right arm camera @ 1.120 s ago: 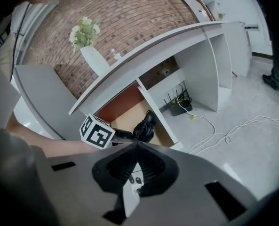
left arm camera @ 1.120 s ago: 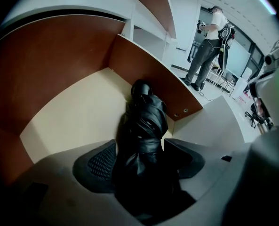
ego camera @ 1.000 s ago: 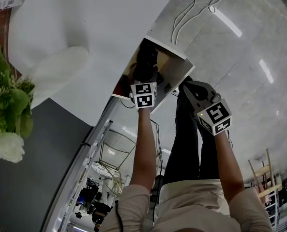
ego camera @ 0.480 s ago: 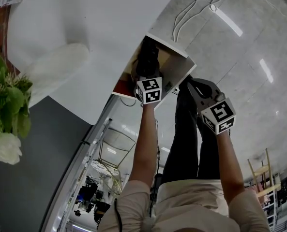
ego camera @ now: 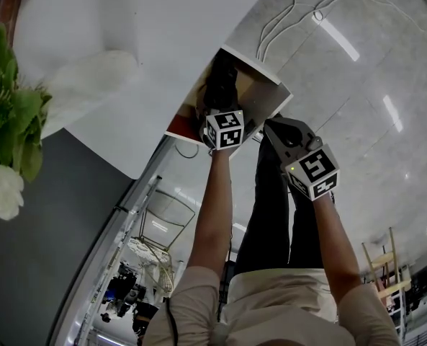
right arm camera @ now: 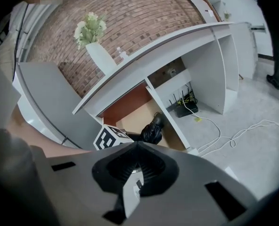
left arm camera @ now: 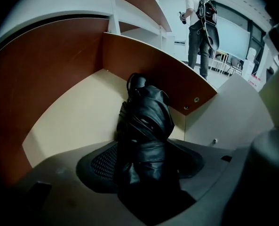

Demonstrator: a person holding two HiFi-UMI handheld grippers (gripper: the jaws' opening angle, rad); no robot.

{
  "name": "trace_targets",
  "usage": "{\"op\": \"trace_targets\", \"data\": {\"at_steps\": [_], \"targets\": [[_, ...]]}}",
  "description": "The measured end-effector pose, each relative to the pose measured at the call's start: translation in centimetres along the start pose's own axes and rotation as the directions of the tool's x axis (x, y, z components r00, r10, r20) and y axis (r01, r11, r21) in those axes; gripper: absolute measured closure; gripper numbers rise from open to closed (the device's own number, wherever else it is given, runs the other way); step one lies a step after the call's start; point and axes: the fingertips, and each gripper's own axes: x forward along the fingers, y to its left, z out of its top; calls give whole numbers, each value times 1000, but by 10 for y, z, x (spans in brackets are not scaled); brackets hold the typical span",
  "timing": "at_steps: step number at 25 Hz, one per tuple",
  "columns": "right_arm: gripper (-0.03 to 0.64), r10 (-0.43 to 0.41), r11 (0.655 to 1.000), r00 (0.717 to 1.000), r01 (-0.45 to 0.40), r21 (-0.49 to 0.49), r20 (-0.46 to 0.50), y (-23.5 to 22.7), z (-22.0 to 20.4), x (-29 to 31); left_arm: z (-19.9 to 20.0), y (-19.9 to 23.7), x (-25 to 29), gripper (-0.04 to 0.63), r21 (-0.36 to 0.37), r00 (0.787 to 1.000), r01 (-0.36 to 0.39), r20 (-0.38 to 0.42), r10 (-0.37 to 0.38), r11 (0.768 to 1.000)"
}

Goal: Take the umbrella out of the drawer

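Umbrella (left arm camera: 146, 126): black, folded, sitting inside the open drawer (left arm camera: 68, 121).
Left gripper (left arm camera: 146, 173): I am reading its jaws as clamped on the umbrella's near end.
Left arm (ego camera: 213, 207): stretching straight forward, reaching into the drawer.
Right gripper (ego camera: 274, 126): jaws together, gripping nothing, hovering just beside the drawer's front.
Right arm (ego camera: 328, 236): I am seeing it extending forward alongside.

umbrella (left arm camera: 146, 117): near end hidden inside left tool (left arm camera: 144, 163) | drawer (left arm camera: 73, 121): near edge apparently behind tool

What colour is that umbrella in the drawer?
The umbrella is black and slightly shiny; the left gripper view shows it best.
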Motion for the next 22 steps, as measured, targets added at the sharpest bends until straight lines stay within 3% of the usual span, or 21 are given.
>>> {"op": "trace_targets", "data": {"at_steps": [6, 13, 22], "targets": [[549, 9, 999, 1000, -9, -43, 10, 10, -3, -7, 0, 3, -3, 310, -28, 1000, 28, 14, -28, 999], [549, -36, 998, 999, 38, -50, 37, 4, -7, -45, 4, 3, -11, 331, -57, 996, 88, 14, -88, 994], [549, -110, 994, 991, 111, -15, 82, -2, -7, -98, 46, -12, -71, 331, -92, 986, 105, 138, -91, 990]]}}
